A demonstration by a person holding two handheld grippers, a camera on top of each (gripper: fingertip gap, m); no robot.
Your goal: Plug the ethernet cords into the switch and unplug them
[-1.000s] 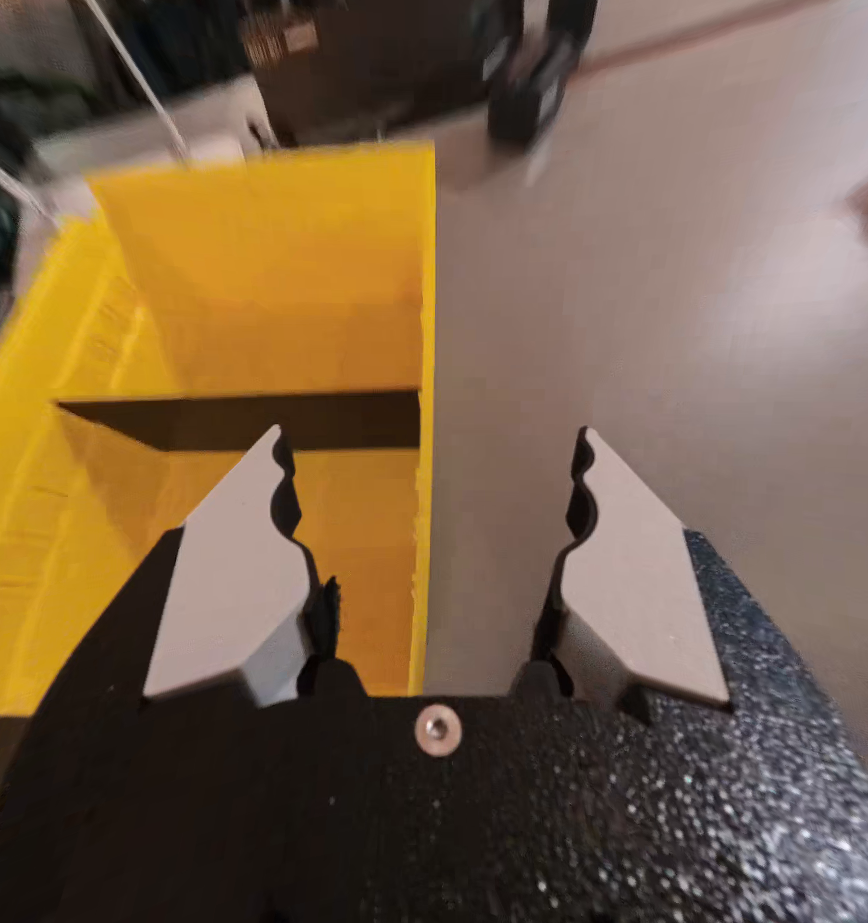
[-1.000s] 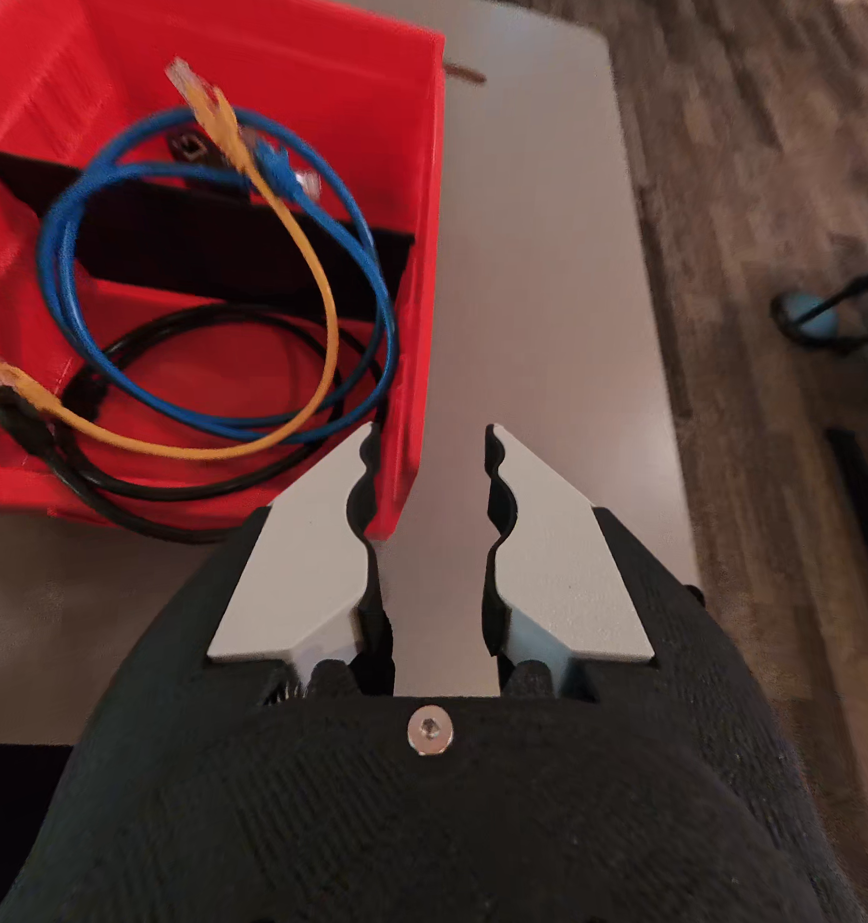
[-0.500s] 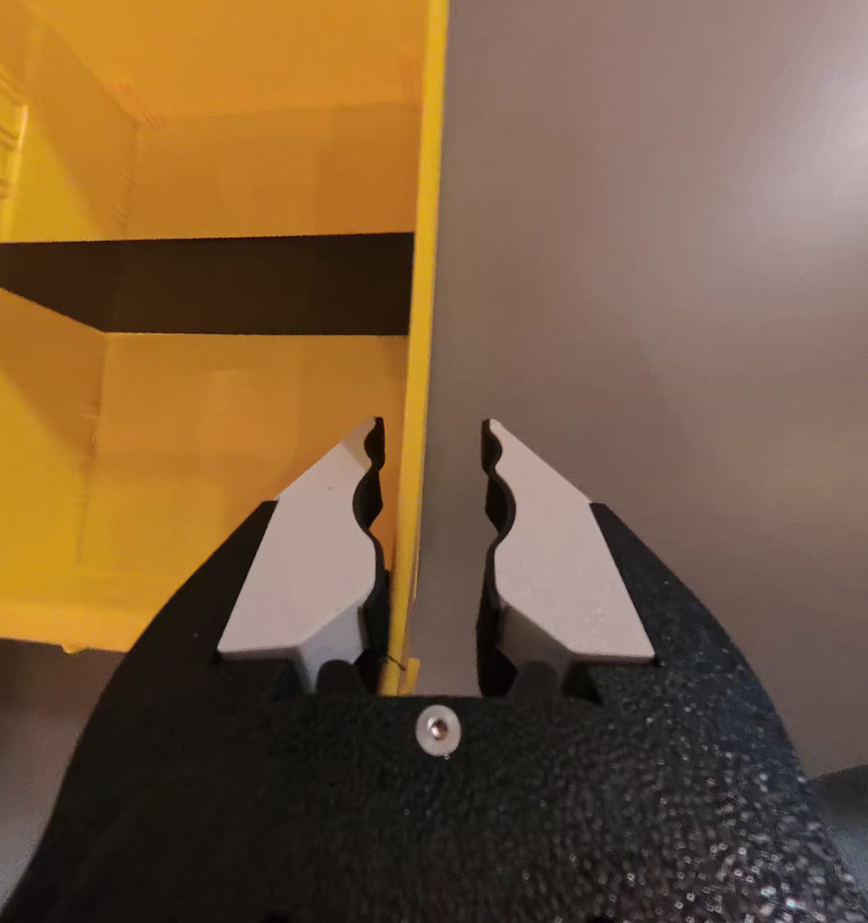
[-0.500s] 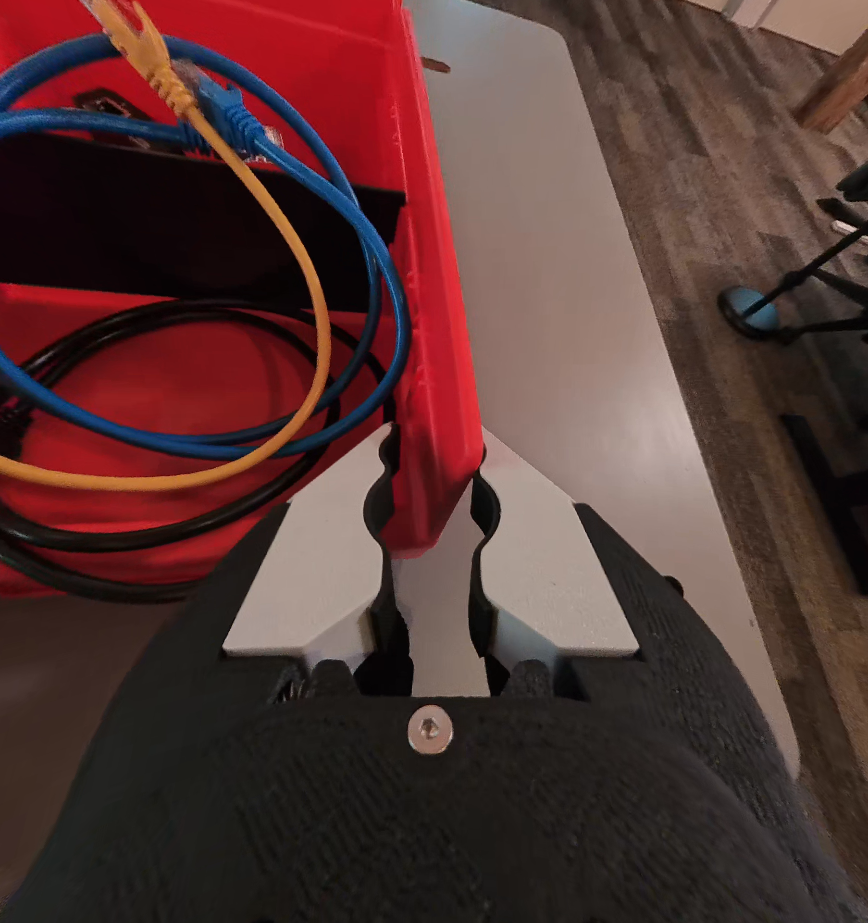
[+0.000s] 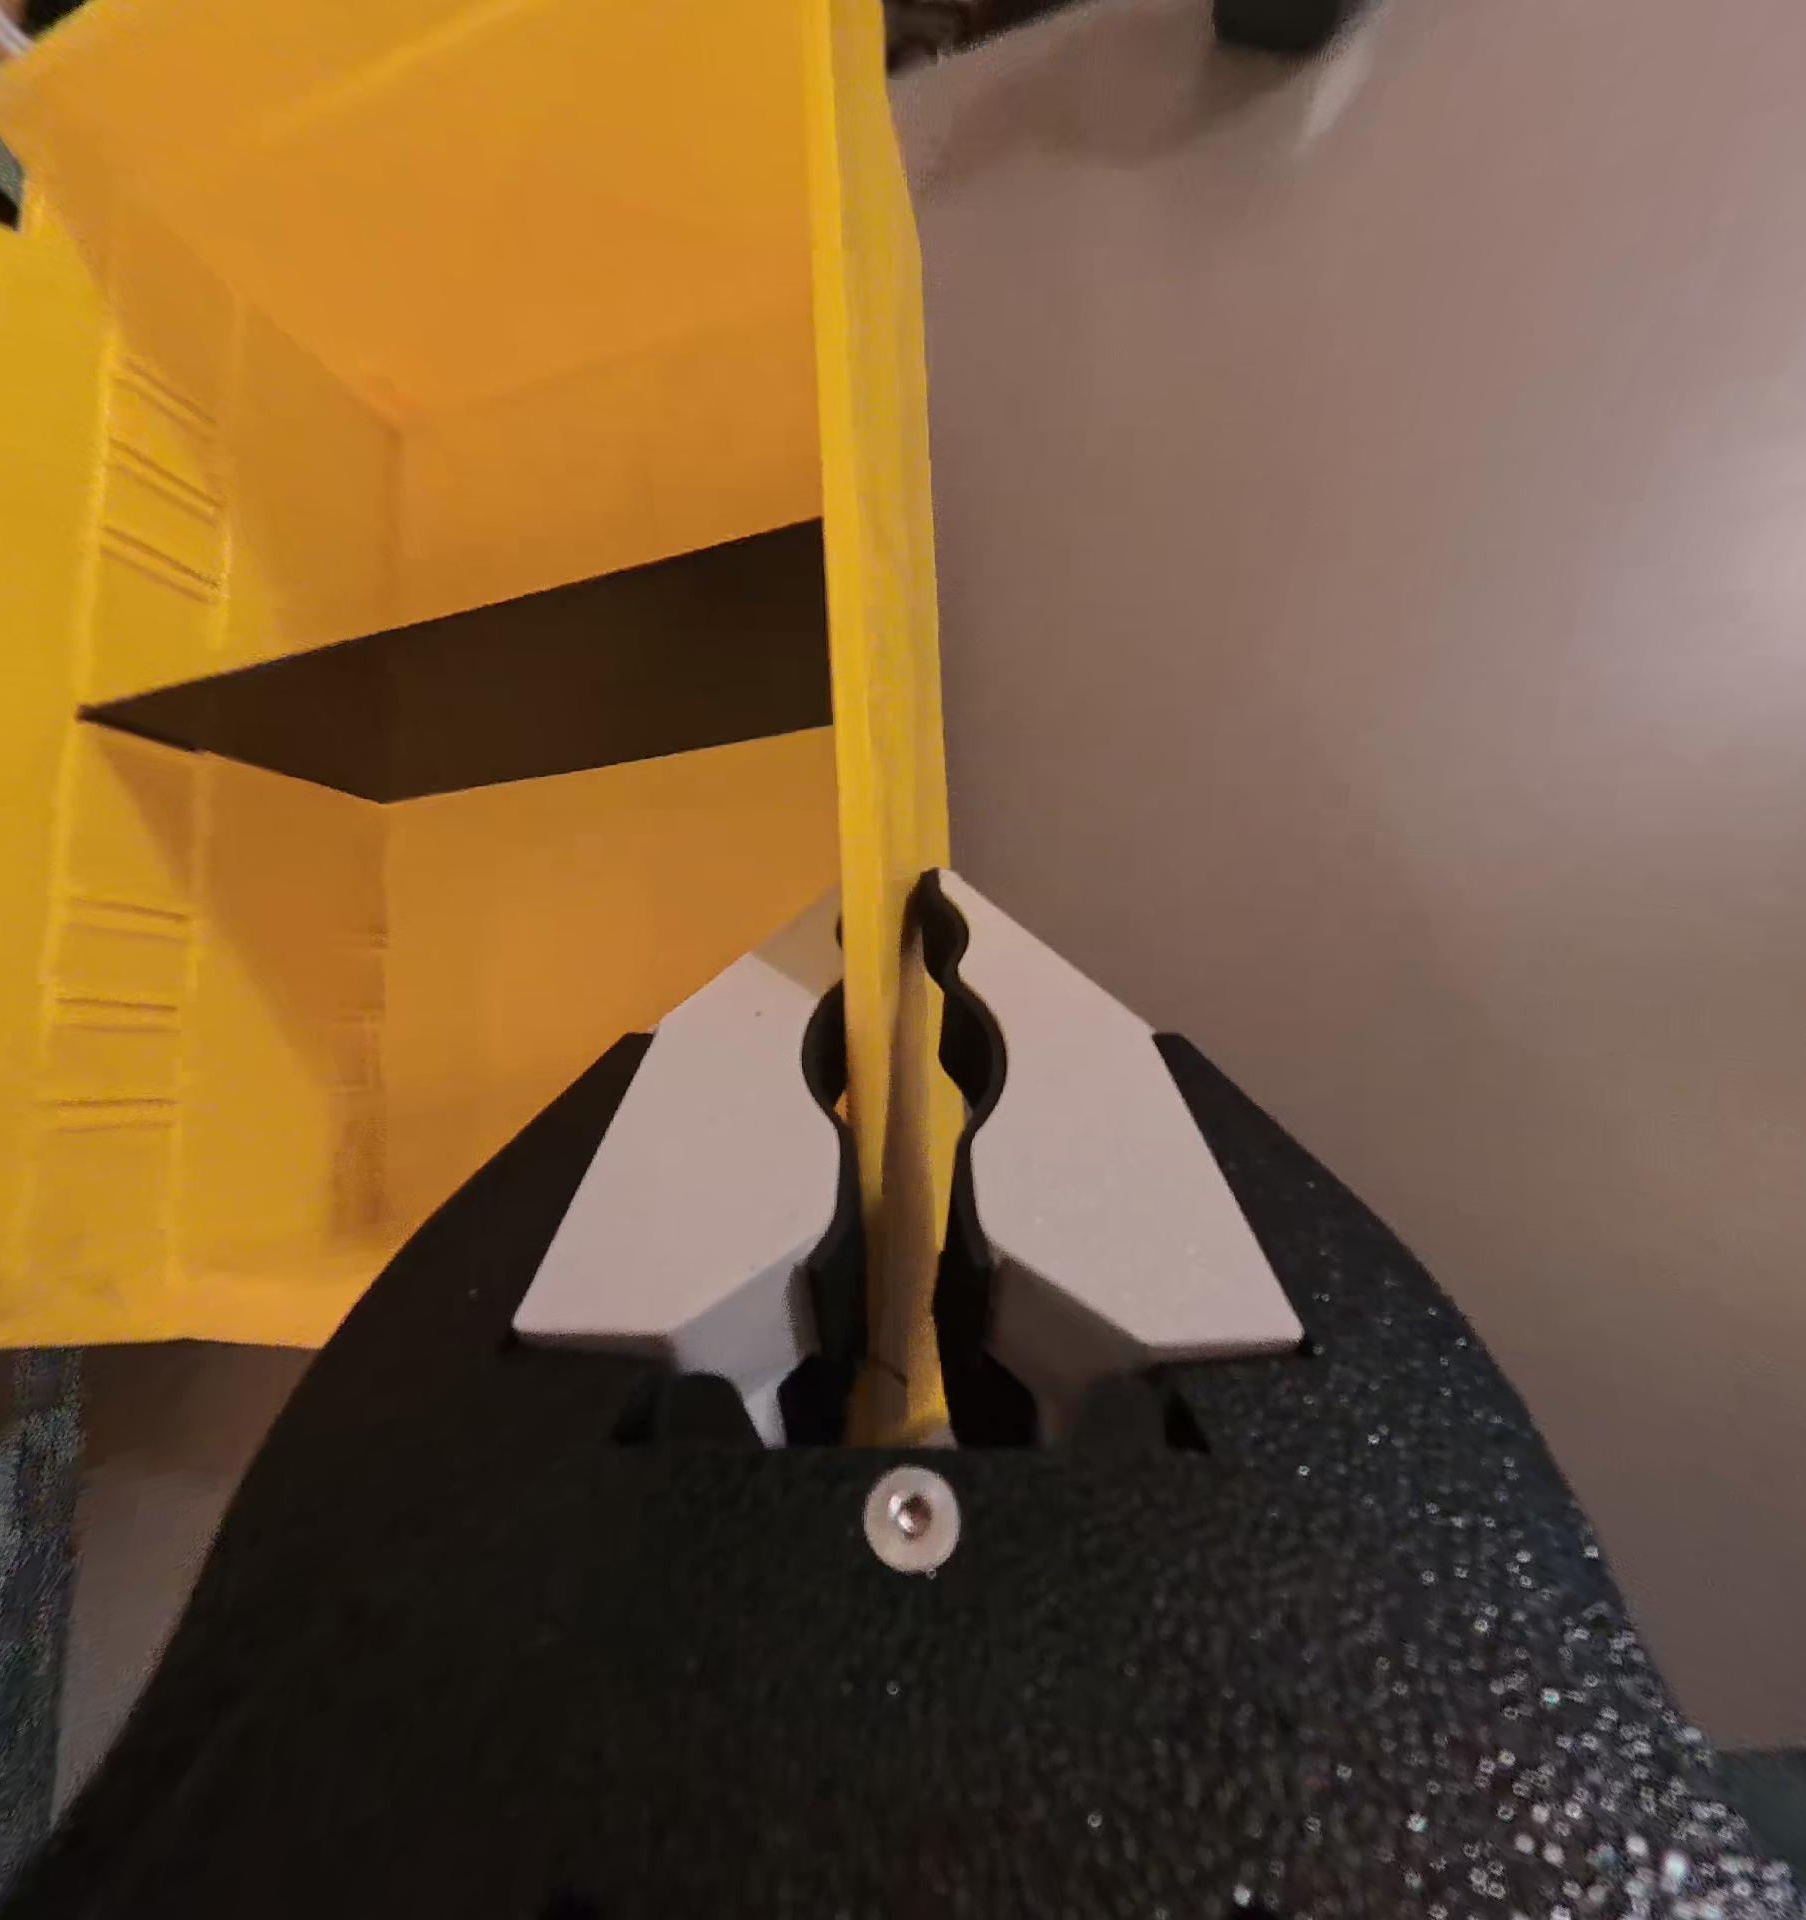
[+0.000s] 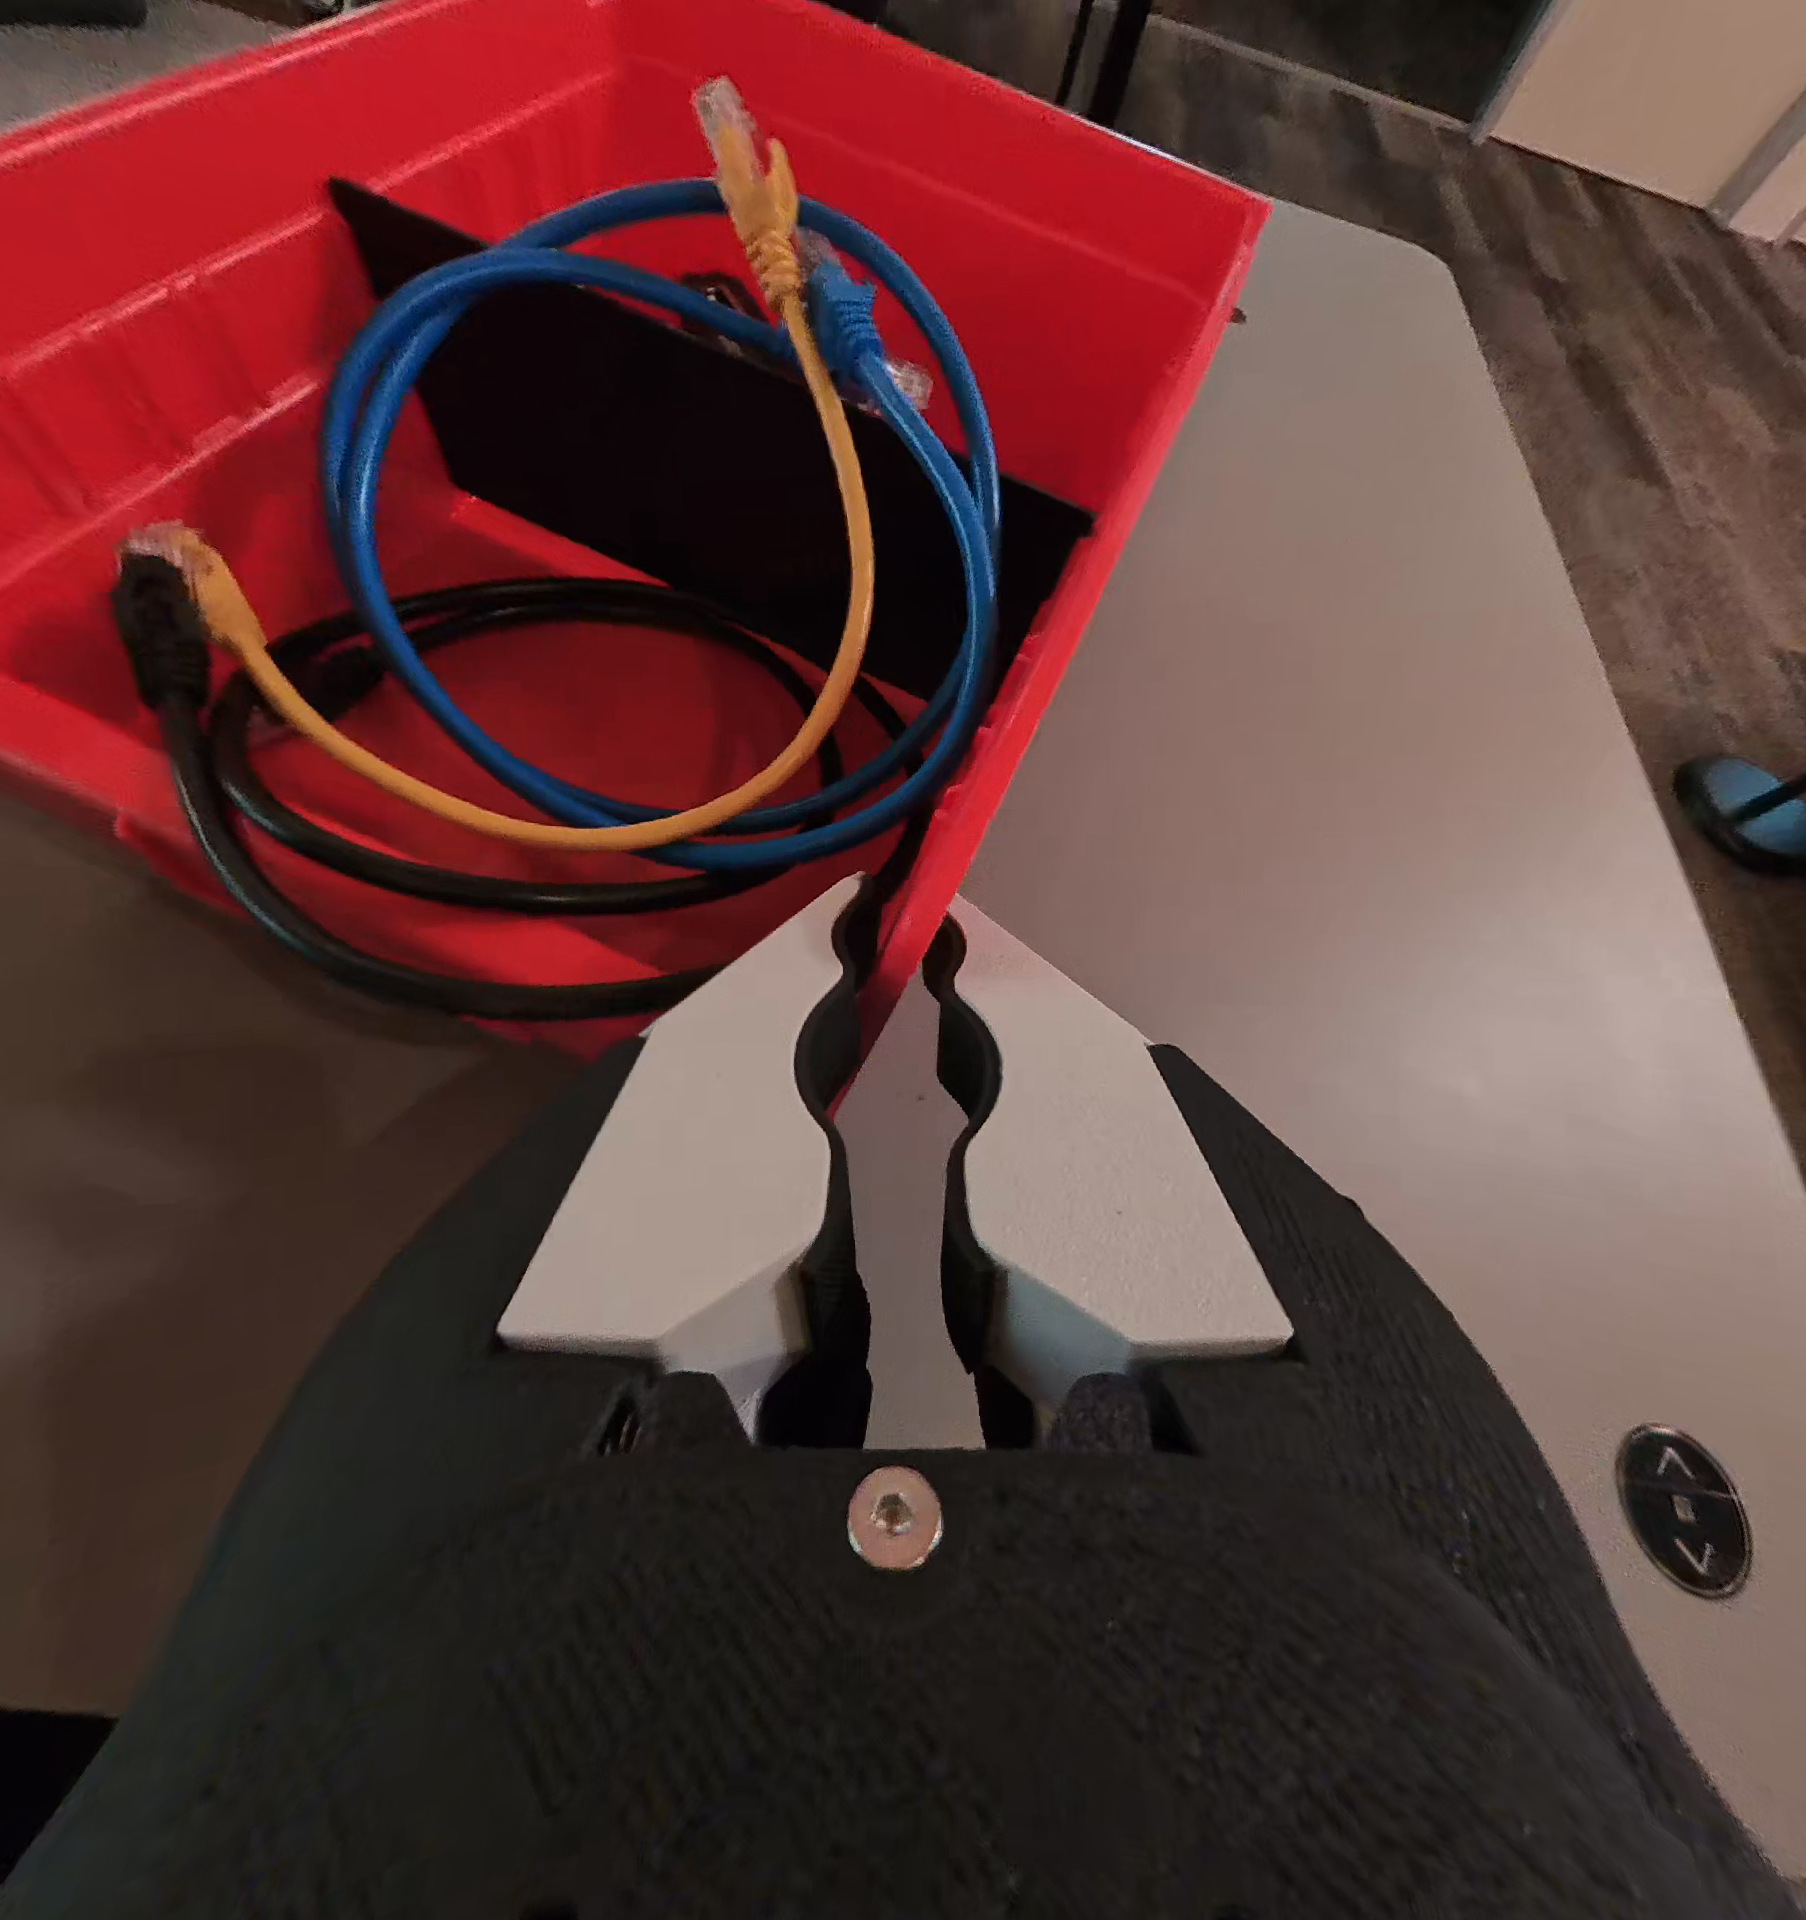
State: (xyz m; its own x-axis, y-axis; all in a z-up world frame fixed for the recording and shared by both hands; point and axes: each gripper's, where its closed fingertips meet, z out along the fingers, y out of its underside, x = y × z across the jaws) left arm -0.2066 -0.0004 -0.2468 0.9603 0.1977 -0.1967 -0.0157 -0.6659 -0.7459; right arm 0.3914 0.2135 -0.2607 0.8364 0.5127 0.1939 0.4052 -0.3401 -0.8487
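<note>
In the right wrist view a red bin (image 6: 1179, 343) with a black divider (image 6: 670, 447) holds a blue ethernet cord (image 6: 966, 582), a yellow one (image 6: 847, 644) and a black one (image 6: 286, 894). My right gripper (image 6: 904, 909) is shut on the bin's near right corner wall. In the left wrist view my left gripper (image 5: 883, 914) is shut on the right wall of a yellow bin (image 5: 873, 499), which has a black divider (image 5: 525, 696) and shows nothing inside. No switch is clearly visible; a dark object (image 6: 712, 291) sits behind the red bin's divider.
Both bins sit on a grey table (image 6: 1325, 779). The table's right edge runs along a wood floor (image 6: 1688, 436), where a stand with a blue foot (image 6: 1772, 821) stands. A round black control button (image 6: 1683, 1522) is set in the table near its front right.
Both grippers have closed from open. The left slid onto the yellow bin's right wall and clamped it. The right moved onto the red bin's corner and clamped it; the red bin has turned.
</note>
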